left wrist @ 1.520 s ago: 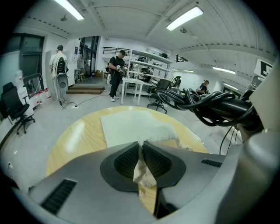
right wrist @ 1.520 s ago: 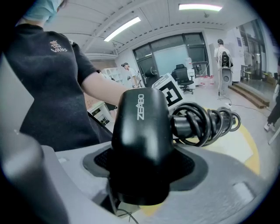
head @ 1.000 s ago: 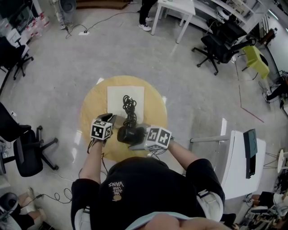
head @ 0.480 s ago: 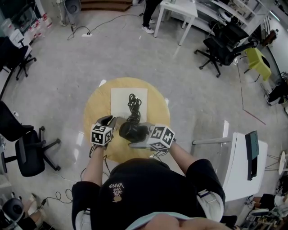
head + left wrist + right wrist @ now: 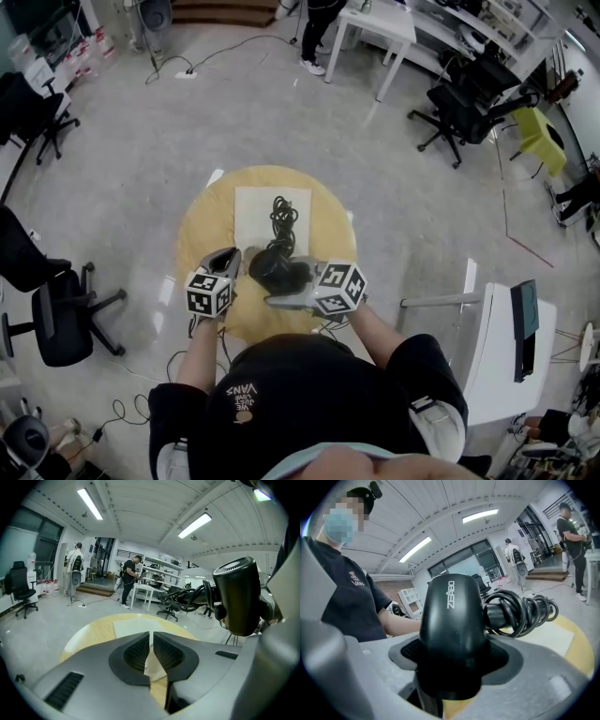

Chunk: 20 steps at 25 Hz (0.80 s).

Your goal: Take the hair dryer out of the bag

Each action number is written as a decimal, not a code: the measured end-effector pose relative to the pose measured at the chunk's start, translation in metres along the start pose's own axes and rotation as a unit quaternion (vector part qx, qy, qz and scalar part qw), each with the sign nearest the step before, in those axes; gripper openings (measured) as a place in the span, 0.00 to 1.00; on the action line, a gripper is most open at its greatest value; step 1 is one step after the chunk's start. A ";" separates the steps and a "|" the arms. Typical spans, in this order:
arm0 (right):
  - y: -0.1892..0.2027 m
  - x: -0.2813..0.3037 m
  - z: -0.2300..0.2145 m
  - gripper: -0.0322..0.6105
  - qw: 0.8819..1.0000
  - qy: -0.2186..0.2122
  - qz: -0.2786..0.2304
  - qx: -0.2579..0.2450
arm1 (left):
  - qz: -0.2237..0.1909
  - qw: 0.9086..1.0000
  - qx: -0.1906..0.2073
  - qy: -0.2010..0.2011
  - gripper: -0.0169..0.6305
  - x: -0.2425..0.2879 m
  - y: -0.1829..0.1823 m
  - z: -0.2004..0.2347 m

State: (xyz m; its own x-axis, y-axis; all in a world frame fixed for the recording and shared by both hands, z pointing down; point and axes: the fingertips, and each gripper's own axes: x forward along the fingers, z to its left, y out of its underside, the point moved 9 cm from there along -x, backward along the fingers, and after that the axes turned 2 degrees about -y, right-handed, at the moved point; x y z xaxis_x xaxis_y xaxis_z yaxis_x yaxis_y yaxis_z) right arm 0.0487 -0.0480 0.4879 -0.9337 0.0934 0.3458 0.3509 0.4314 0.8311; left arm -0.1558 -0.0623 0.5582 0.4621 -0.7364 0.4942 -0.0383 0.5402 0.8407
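Note:
My right gripper (image 5: pixel 279 287) is shut on the black hair dryer (image 5: pixel 277 270), which it holds in the air over the near part of the round wooden table (image 5: pixel 202 225). In the right gripper view the dryer's body (image 5: pixel 452 620) fills the space between the jaws. Its coiled black cord (image 5: pixel 283 217) hangs out over the flat white bag (image 5: pixel 253 211) lying on the table. My left gripper (image 5: pixel 228 255) hovers just left of the dryer. Its jaws (image 5: pixel 151 633) have just been closing and stand nearly together with nothing between them.
Black office chairs stand at the left (image 5: pixel 56 319) and far right (image 5: pixel 464 98). A white desk (image 5: pixel 497 347) is at my right, another white table (image 5: pixel 375 19) farther back. Cables and a power strip (image 5: pixel 187 73) lie on the grey floor. People stand in the background (image 5: pixel 129 581).
Both grippers have risen a little above the table. The right one has carried the hair dryer up with it, and the cord trails over the bag.

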 end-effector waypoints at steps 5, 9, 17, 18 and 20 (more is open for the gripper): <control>-0.006 -0.003 0.000 0.60 1.000 -0.003 -0.021 0.008 | -0.021 1.000 -0.009 0.008 0.07 -0.012 -0.012 -0.008; -0.006 -0.003 0.002 0.60 0.999 -0.006 -0.041 0.018 | -0.028 1.000 0.000 0.013 0.05 -0.022 -0.016 -0.014; -0.003 -0.010 0.003 0.60 0.996 -0.010 -0.073 0.040 | -0.041 0.999 0.011 0.006 0.05 -0.044 -0.020 -0.027; -0.003 -0.011 0.003 0.60 0.996 -0.010 -0.076 0.042 | -0.043 0.999 0.011 0.004 0.05 -0.046 -0.020 -0.028; -0.002 -0.012 0.005 0.60 0.996 -0.010 -0.077 0.044 | -0.044 0.999 0.010 0.002 0.05 -0.052 -0.018 -0.029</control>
State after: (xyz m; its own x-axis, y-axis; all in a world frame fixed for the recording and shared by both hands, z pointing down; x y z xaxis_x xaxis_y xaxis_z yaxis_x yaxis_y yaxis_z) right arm 0.0593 -0.0459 0.4800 -0.9776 0.0380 0.2071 0.1964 0.5184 0.8323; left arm -0.1531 -0.0219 0.5108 0.4679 -0.7792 0.4169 -0.0151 0.4647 0.8854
